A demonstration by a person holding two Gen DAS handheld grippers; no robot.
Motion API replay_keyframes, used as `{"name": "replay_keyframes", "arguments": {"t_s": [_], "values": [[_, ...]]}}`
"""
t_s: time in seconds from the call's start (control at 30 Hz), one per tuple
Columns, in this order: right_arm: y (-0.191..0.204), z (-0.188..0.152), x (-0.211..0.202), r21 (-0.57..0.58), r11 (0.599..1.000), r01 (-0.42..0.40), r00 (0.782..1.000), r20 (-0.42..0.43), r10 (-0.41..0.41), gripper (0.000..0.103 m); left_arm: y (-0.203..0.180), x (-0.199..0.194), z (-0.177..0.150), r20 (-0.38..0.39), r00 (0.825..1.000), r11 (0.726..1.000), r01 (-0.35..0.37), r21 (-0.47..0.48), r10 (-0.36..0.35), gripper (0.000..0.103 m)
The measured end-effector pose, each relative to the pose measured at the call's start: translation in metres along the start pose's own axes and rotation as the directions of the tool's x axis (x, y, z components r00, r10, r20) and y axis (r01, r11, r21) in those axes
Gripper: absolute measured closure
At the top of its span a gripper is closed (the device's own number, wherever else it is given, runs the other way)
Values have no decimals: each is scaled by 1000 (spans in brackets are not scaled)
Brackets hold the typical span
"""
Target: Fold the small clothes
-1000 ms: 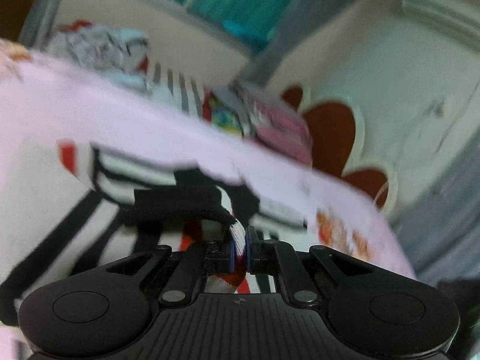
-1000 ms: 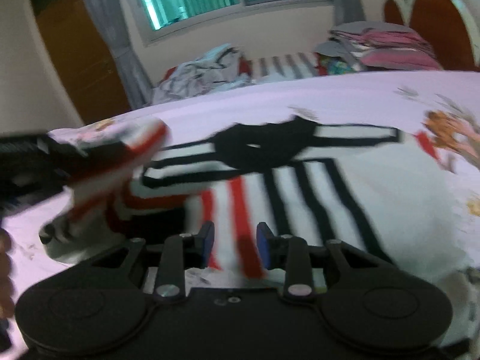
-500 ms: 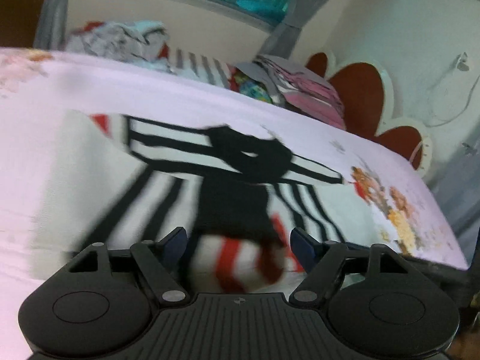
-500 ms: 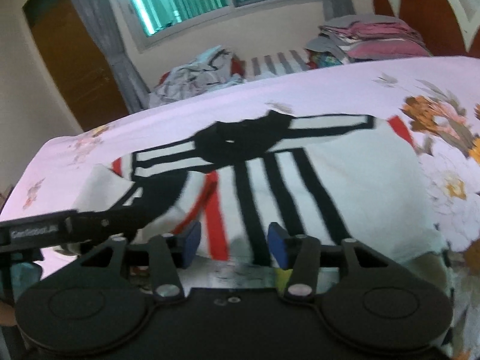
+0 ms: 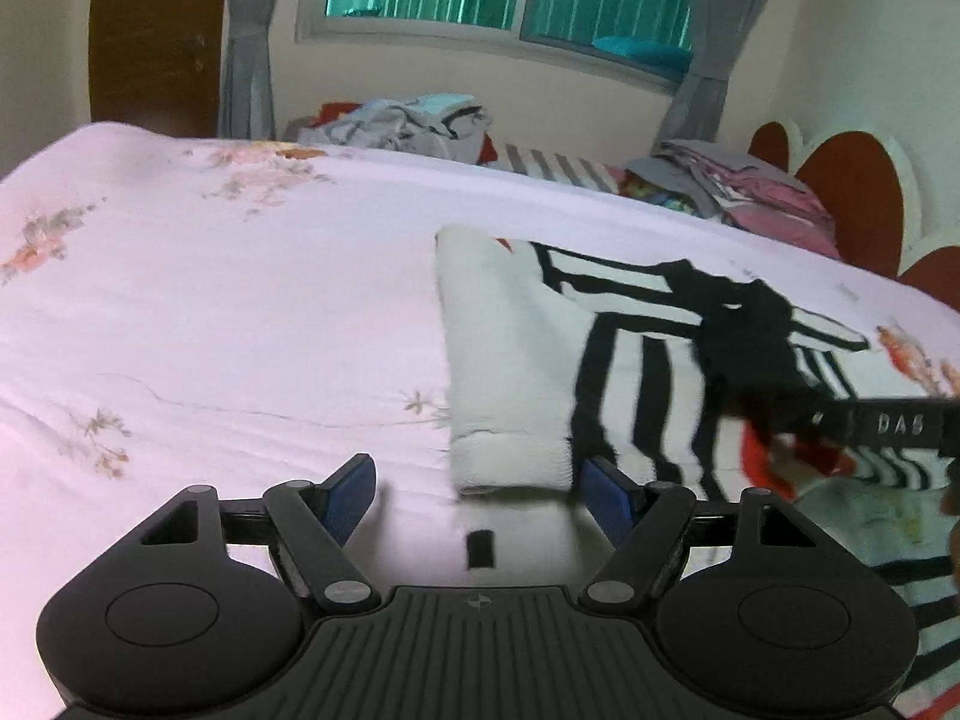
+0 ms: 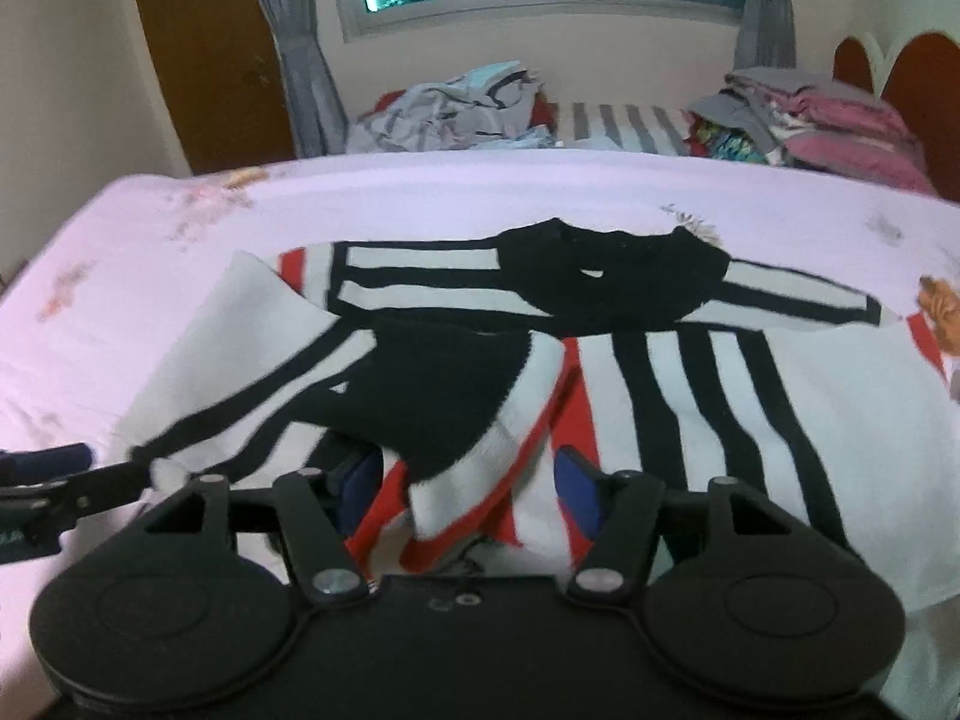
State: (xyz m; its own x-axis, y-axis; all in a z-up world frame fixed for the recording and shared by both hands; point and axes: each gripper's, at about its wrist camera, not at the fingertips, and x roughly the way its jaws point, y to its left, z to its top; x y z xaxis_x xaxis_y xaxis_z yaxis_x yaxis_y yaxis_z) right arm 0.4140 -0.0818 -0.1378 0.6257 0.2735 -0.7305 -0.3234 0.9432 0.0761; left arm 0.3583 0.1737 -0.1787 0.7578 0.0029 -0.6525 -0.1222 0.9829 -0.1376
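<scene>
Your striped sweater [image 6: 690, 372] lies flat on the bed [image 5: 210, 312]. Your left hand-held gripper [image 5: 480, 489] gapes over its folded cuff; your right hand-held gripper [image 6: 468, 480], jaws just widening, straddles the sleeve, gripping nothing.

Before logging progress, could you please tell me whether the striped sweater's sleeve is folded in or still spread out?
Folded in: the black-cuffed sleeve lies across the chest of the white, black and red striped knit sweater on the pink floral bedsheet.
</scene>
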Motion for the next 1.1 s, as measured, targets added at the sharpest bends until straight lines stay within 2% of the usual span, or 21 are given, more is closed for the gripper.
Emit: {"name": "replay_keyframes", "arguments": {"t_s": [0.07,0.13,0.17,0.2,0.23,0.37,0.43,0.57,0.7,0.8,0.83,0.9,0.93,1.03,1.1], "values": [[-1,2,3,12,1000,1,1000,-2,-1,76,-4,8,0,7,1000,1000,-2,30,2,29],[-6,6,0,44,999,-15,1000,10,14,87,-9,15,0,21,1000,998,-8,60,7,30],[-9,8,-3,50,999,-16,1000,23,15,93,-9,16,1,27,1000,998,-7,63,5,35],[-12,11,-8,56,998,-14,999,40,12,95,-10,18,3,32,999,998,0,61,-2,45],[-17,14,-14,66,998,-14,998,63,10,96,-11,20,6,37,999,998,6,59,-8,50],[-44,22,-33,94,995,39,991,123,-51,96,-21,24,11,45,999,996,21,91,-25,53],[-66,19,-28,143,987,70,992,92,-84,96,-22,27,10,25,999,996,31,83,-33,53],[-92,3,-16,219,972,90,995,15,-95,96,-20,23,6,4,999,997,44,62,-44,53],[-96,-1,-16,226,967,116,992,24,-124,96,-17,27,3,-17,999,997,30,73,-29,53],[-102,4,-20,252,958,136,987,48,-153,96,-17,25,3,-1,1000,997,24,78,-24,55],[-103,4,-16,257,959,123,991,25,-133,95,-19,25,3,10,1000,996,17,83,-18,64],[-105,1,-14,261,958,118,992,6,-124,87,-18,25,4,14,1000,997,14,75,-15,66],[-108,0,-13,265,957,119,993,-4,-122,80,-17,25,4,14,1000,997,12,77,-13,70],[-119,-3,-16,323,943,81,996,1,-86,69,-7,28,2,-3,1000,998,12,61,-12,73],[-124,-3,-18,330,941,80,996,5,-86,68,1,30,1,-11,1000,1000,15,12,-14,73]]}}
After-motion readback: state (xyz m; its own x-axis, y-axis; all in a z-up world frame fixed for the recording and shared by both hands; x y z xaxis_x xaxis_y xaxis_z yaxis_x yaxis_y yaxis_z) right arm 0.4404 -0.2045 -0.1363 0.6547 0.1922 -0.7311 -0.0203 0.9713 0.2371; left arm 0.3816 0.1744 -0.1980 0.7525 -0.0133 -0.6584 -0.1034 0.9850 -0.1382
